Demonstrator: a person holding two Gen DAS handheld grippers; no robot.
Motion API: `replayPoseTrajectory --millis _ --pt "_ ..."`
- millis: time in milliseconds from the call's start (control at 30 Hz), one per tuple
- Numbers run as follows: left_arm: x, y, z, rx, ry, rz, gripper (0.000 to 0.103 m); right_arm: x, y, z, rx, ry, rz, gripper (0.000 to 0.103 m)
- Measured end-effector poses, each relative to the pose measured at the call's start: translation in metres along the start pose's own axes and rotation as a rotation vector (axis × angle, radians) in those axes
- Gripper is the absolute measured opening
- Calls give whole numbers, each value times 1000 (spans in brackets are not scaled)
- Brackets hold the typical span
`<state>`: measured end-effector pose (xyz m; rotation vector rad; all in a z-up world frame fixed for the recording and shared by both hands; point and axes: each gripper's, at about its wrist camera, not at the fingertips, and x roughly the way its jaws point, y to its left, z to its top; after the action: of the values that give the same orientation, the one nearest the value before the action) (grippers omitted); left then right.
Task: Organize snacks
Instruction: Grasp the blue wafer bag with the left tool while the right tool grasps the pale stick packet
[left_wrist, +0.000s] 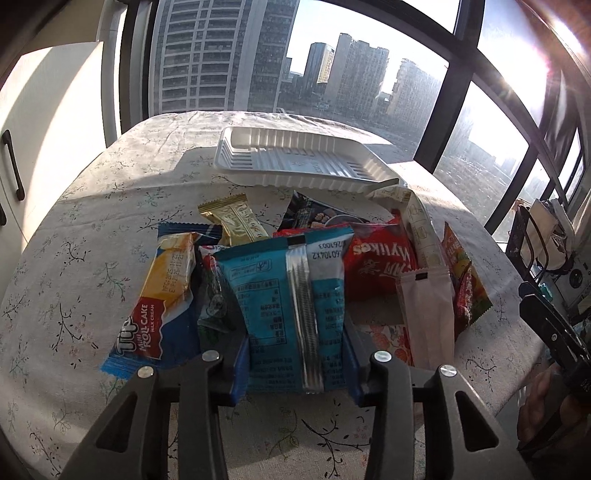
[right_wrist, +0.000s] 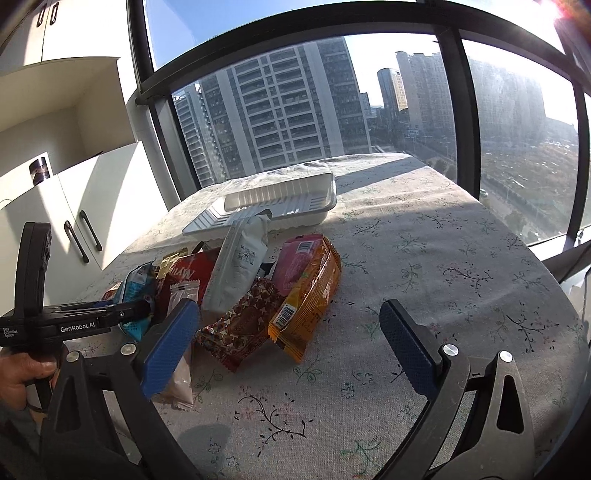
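A: Snacks heaped mid-tabletop (left_wrist: 92, 192). From the left: roll-cake packet (left_wrist: 162, 295), gold bar (left_wrist: 234, 221) behind it, then blue packet (left_wrist: 288, 314), red Myikes bag (left_wrist: 380, 266), white sachet (left_wrist: 428, 314).

B: Left hand-held gripper (left_wrist: 295, 373)?

A: Narrowed about the blue packet's near end, a blue pad against each side. Looks gripped, though I can't be sure from this angle that the pads truly bite. The packet's long axis runs straight away from the gripper, toward the white tray (left_wrist: 295, 162).

B: So the tray lies dead ahead?

A: Ahead and beyond the heap, empty, its long side across the line of travel. The carry must clear the gold bar and a dark packet (left_wrist: 314, 218).

B: And the right hand-held gripper (right_wrist: 291, 343)?

A: Wide, holding nothing, poised over bare cloth. Brown patterned packet (right_wrist: 240, 328) and orange packet (right_wrist: 310, 299) sit just ahead, between its fingers' lines.

B: Room?

A: Plenty to the right of the heap; the tabletop edge curves off well clear. Left arm is nearer the blue packet.
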<state>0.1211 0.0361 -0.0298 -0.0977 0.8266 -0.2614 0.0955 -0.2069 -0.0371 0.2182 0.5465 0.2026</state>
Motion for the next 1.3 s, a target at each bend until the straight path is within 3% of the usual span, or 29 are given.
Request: replayPoseTrajectory --millis 133,400,467,700,767,867,1100,1300 --pt "-14 7 -1 -17 -14 -49 43 0 25 -5 -37 30 79 90" --pt "-24 24 1 -45 -52 -129 43 17 74 -11 -103 143 189 51" --pt "-22 28 0 -52 -56 -144 43 24 83 -12 -132 172 193 47" --pt "-17 42 -4 -79 -55 -181 43 56 94 -15 -140 269 130 43" --pt "-16 42 -5 -74 -57 -190 43 61 94 -15 -142 283 126 37" --pt "-16 41 -6 -71 -60 -207 43 64 98 -15 -157 291 128 26" --pt "-16 44 -10 -75 -65 -220 43 65 97 -14 -151 300 142 14" --pt "-19 42 -11 -73 -71 -224 43 55 98 -12 -159 275 157 12"
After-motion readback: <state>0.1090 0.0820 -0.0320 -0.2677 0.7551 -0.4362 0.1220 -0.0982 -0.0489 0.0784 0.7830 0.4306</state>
